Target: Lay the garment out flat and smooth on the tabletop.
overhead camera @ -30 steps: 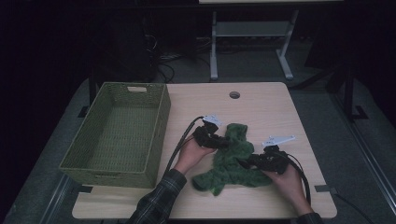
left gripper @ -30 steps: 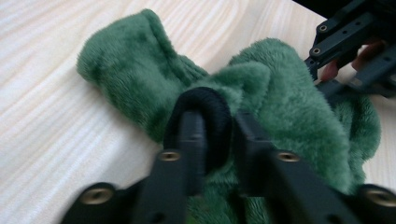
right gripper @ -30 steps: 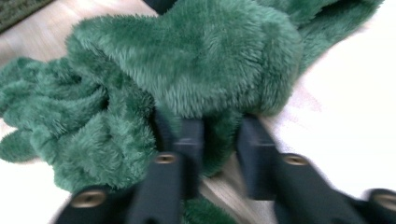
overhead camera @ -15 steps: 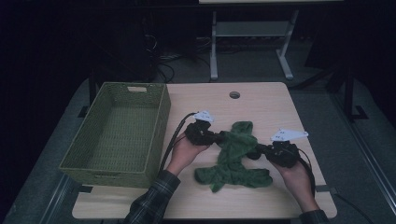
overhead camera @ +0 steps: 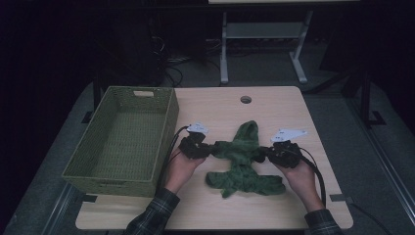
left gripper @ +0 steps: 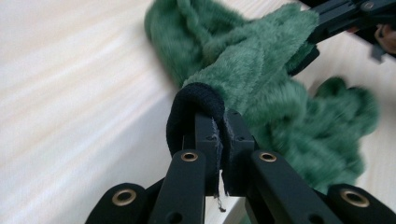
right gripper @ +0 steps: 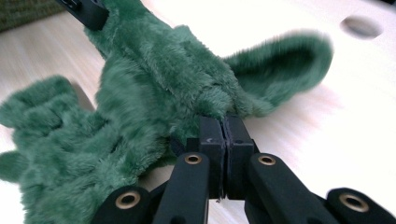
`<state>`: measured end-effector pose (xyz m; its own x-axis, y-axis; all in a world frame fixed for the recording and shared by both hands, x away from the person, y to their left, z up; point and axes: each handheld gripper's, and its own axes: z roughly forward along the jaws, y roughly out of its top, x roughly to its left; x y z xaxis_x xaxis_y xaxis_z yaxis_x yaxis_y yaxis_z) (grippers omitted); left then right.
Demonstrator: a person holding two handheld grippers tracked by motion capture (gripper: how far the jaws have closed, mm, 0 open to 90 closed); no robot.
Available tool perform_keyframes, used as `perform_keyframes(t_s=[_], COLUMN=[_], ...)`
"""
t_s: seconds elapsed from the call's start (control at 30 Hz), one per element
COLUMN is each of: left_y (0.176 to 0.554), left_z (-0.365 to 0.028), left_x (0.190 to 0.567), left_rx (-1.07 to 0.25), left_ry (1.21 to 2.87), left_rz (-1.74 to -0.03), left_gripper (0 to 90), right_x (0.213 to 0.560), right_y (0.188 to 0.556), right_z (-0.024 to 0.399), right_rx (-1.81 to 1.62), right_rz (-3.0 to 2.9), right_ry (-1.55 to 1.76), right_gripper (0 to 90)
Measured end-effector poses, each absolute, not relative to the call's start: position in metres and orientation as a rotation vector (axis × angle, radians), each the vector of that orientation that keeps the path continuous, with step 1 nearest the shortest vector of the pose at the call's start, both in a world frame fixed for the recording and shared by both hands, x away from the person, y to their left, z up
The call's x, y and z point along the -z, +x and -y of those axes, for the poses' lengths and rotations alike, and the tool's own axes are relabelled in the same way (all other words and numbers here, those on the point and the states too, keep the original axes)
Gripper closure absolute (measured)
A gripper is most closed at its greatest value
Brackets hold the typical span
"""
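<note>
Wooden table, dark room. Green fuzzy top lies mid-frame, right of the basket. Left gripper pinches its black cuff; right gripper pinches the other sleeve. It looks soft, light and floppy, so sleeve ends seem good spots to hold.

The fleece garment lies on the table right of the basket (which stands at the table's left edge), between both grippers.
</note>
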<state>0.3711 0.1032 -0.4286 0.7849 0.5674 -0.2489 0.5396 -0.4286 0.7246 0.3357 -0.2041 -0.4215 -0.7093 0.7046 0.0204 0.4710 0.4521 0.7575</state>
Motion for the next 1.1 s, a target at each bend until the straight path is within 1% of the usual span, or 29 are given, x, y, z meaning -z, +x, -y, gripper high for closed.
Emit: perform_keyframes(t_s=[0.2, 0.3, 0.33, 0.37, 0.4, 0.43, 0.47, 0.53, 0.6, 0.63, 0.77, 0.87, 0.97, 1.1], left_y=[0.373, 0.375, 0.375, 0.375, 0.374, 0.373, 0.372, 0.371, 0.370, 0.371, 0.380, 0.393, 0.408, 0.428], left_z=[-0.107, -0.108, -0.108, -0.108, -0.109, -0.109, -0.110, -0.112, -0.112, -0.111, -0.103, -0.092, -0.078, -0.054], left_x=[0.456, 0.462, 0.462, 0.461, 0.458, 0.455, 0.452, 0.441, 0.429, 0.423, 0.401, 0.388, 0.388, 0.402], left_rx=[-0.020, -0.003, -0.003, -0.007, -0.022, -0.030, -0.038, -0.061, -0.086, -0.096, -0.143, -0.181, -0.159, -0.123], left_ry=[2.188, 2.183, 2.184, 2.180, 2.174, 2.162, 2.157, 2.122, 2.093, 2.084, 2.070, 2.069, 2.084, 2.116], left_rz=[-0.889, -0.905, -0.902, -0.897, -0.899, -0.907, -0.901, -0.901, -0.884, -0.878, -0.840, -0.815, -0.800, -0.800], left_gripper=[86.6, 86.5, 86.2, 84.8, 82.5, 74.4, 68.2, 59.4, 55.1, 53.2, 51.4, 51.5, 51.9, 51.0], right_x=[0.442, 0.451, 0.453, 0.454, 0.453, 0.451, 0.448, 0.440, 0.430, 0.426, 0.415, 0.409, 0.408, 0.414], right_y=[0.349, 0.355, 0.356, 0.357, 0.357, 0.356, 0.354, 0.352, 0.350, 0.349, 0.352, 0.357, 0.370, 0.389], right_z=[0.192, 0.188, 0.187, 0.187, 0.188, 0.190, 0.193, 0.198, 0.206, 0.209, 0.216, 0.219, 0.220, 0.219], right_rx=[-1.074, -1.044, -1.041, -1.049, -1.057, -1.071, -1.082, -1.115, -1.153, -1.168, -1.196, -1.200, -1.189, -1.188], right_rz=[-2.500, -2.532, -2.538, -2.536, -2.534, -2.528, -2.518, -2.486, -2.439, -2.416, -2.373, -2.343, -2.332, -2.325], right_ry=[1.028, 1.037, 1.048, 1.047, 1.056, 1.061, 1.070, 1.071, 1.074, 1.074, 1.086, 1.092, 1.124, 1.188], right_gripper=[88.1, 87.4, 86.6, 83.9, 80.8, 76.3, 74.5, 68.7, 68.2, 66.3, 63.2, 63.0, 61.8, 60.5])
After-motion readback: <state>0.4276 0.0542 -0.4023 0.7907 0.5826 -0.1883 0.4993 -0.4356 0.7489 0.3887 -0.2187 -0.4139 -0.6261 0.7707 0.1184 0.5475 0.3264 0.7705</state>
